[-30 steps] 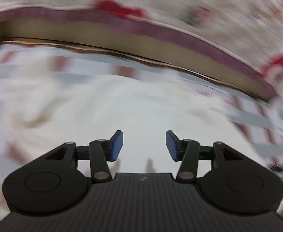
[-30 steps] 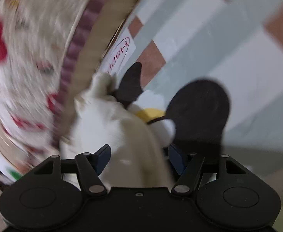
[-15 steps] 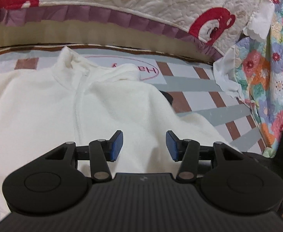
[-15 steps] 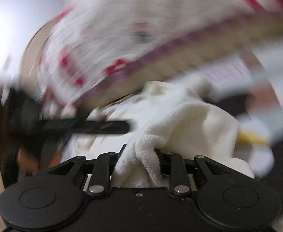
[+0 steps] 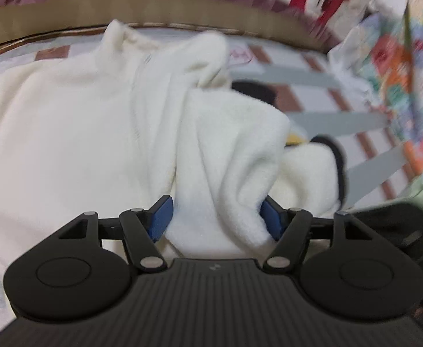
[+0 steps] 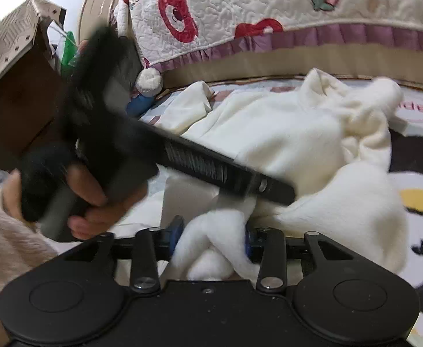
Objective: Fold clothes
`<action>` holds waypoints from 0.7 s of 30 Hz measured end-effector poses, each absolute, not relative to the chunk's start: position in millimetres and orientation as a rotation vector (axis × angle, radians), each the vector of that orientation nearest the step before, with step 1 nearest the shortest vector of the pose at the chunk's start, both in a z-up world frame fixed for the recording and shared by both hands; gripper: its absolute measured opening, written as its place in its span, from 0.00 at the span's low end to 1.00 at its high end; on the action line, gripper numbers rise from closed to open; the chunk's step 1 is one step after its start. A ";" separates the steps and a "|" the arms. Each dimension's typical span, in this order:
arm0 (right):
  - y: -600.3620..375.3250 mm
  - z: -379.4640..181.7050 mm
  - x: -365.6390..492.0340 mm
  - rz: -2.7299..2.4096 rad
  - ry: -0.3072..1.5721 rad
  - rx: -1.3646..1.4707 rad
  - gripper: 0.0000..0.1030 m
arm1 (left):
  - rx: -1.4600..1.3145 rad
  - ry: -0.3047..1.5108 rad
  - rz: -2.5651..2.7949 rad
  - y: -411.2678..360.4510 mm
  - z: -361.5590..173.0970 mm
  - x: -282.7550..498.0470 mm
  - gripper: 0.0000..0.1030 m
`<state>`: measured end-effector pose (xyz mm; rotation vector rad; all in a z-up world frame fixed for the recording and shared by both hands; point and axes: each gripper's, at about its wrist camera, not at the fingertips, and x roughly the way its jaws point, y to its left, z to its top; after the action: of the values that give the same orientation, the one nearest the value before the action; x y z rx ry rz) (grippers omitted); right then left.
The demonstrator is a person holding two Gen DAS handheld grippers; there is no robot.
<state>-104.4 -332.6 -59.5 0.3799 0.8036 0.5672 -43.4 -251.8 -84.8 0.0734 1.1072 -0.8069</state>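
Two grippers, left (image 5: 215, 217) and right (image 6: 213, 238), seemingly hold one fleece (image 5: 81, 133).

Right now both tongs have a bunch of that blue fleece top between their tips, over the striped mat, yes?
The colour is wrong: the fleece top is cream-white, as both wrist views show. The rest stands: left tongs and right tongs each have fabric between them, over the striped mat.

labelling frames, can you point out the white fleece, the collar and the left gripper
white fleece (image 5: 66, 144), left wrist view, flat chest panel
collar (image 6: 321, 82), right wrist view, upright edge
left gripper (image 5: 214, 217), left wrist view, between fingertips
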 end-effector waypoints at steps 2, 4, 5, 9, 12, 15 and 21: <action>-355.3 -54.6 -114.2 0.553 0.789 0.426 0.50 | 0.051 1.105 -0.799 -248.3 -88.7 -44.0 0.44; -381.7 -50.7 -127.3 0.506 0.763 0.467 0.60 | 0.058 1.074 -0.783 -245.7 -84.7 -45.3 0.24; -395.6 -49.6 -134.1 0.462 0.749 0.482 0.61 | 0.063 1.058 -0.775 -244.4 -82.5 -45.9 0.22; -430.7 -63.6 -140.5 0.326 0.786 0.470 0.62 | 0.080 0.994 -0.742 -239.3 -73.5 -48.5 0.17; -434.6 -80.4 -139.8 0.291 0.849 0.430 0.62 | 0.094 0.946 -0.717 -235.4 -66.8 -50.4 0.17; -420.7 -105.5 -135.9 0.356 0.913 0.452 0.62 | 0.106 0.897 -0.692 -231.5 -60.0 -52.4 0.17; -402.2 -112.0 -133.8 0.470 0.909 0.556 0.60 | 0.127 0.867 -0.585 -218.4 -60.3 -52.8 0.16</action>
<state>-133.8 -402.2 -112.0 0.5556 0.9091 0.4700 -52.8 -218.4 -60.3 0.1266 0.8671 -0.5851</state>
